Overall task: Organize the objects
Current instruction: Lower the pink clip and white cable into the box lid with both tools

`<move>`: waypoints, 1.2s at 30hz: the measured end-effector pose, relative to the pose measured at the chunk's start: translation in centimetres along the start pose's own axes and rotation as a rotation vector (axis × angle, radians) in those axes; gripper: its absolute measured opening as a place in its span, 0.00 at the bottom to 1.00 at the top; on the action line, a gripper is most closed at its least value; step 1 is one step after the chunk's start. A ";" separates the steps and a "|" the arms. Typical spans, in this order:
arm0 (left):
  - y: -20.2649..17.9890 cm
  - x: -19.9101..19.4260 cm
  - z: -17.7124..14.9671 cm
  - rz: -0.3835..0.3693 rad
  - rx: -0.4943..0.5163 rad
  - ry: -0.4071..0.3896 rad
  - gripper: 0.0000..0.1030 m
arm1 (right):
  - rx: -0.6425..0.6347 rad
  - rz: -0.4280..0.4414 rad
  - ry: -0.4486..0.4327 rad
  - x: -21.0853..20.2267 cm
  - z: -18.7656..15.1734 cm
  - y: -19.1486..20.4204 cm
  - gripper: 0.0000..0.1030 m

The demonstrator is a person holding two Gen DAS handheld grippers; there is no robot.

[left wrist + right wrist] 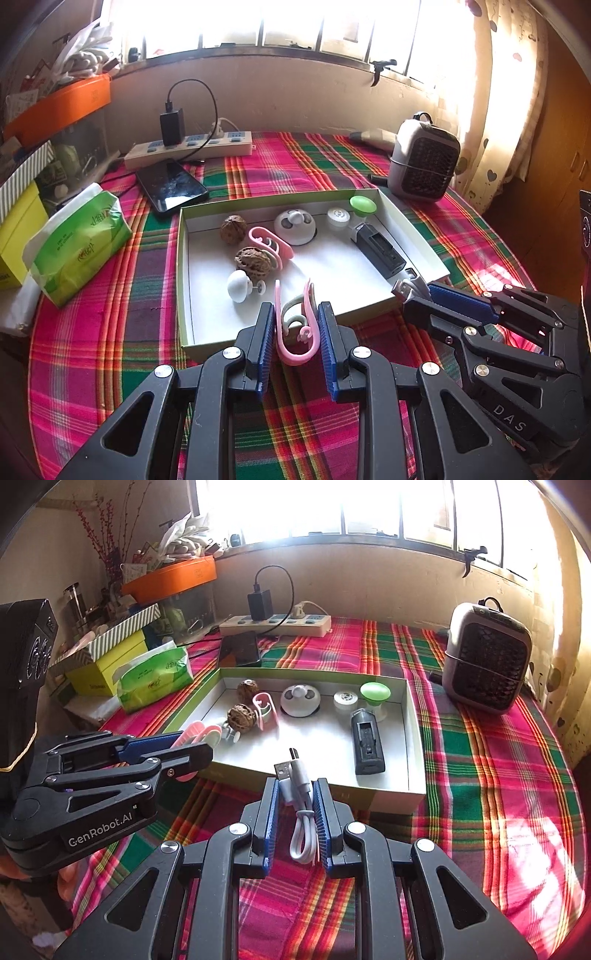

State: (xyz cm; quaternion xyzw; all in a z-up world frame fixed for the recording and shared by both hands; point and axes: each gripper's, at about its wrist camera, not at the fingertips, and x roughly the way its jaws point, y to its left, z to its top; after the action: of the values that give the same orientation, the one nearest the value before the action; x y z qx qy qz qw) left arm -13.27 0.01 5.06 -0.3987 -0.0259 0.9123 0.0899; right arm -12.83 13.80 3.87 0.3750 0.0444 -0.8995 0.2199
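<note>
Pink clip [295, 328] pinched between left jaws, white cable [301, 805] between right jaws

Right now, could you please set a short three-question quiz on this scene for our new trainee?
1. True or false: the left gripper is shut on a pink clip.
2. What does the right gripper hold? A) a walnut B) a coiled white USB cable C) a phone
3. How many walnuts lie in the white tray?

Key: 1 true. 2 B. 3 two, one walnut at the back and another walnut nearer.
</note>
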 end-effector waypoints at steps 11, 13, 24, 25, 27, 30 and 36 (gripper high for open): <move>0.2 1.2 1.4 0.003 0.001 -0.003 0.21 | -0.002 0.000 0.002 1.4 1.6 -0.3 0.20; 0.2 1.5 1.5 0.005 0.002 0.000 0.21 | 0.001 -0.002 0.001 1.7 2.0 -0.5 0.20; 0.2 2.8 2.0 0.005 0.000 0.013 0.21 | 0.021 -0.017 0.010 3.5 3.4 -1.9 0.20; 0.2 2.9 2.0 0.004 0.000 0.014 0.21 | 0.024 -0.015 0.013 3.7 3.4 -1.9 0.20; 0.2 3.1 2.0 0.005 -0.002 0.018 0.21 | 0.027 -0.010 0.017 4.1 3.6 -2.1 0.20; 0.2 3.4 1.9 0.006 0.002 0.021 0.21 | 0.032 -0.012 0.029 4.9 3.7 -2.4 0.20; 0.1 3.9 1.8 0.009 0.000 0.032 0.21 | 0.042 -0.006 0.047 5.9 3.9 -2.9 0.20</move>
State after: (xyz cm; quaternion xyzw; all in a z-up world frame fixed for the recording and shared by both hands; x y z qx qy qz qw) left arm -17.21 0.63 3.47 -0.4132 -0.0225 0.9063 0.0863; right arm -20.34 13.33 2.35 0.4006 0.0317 -0.8917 0.2081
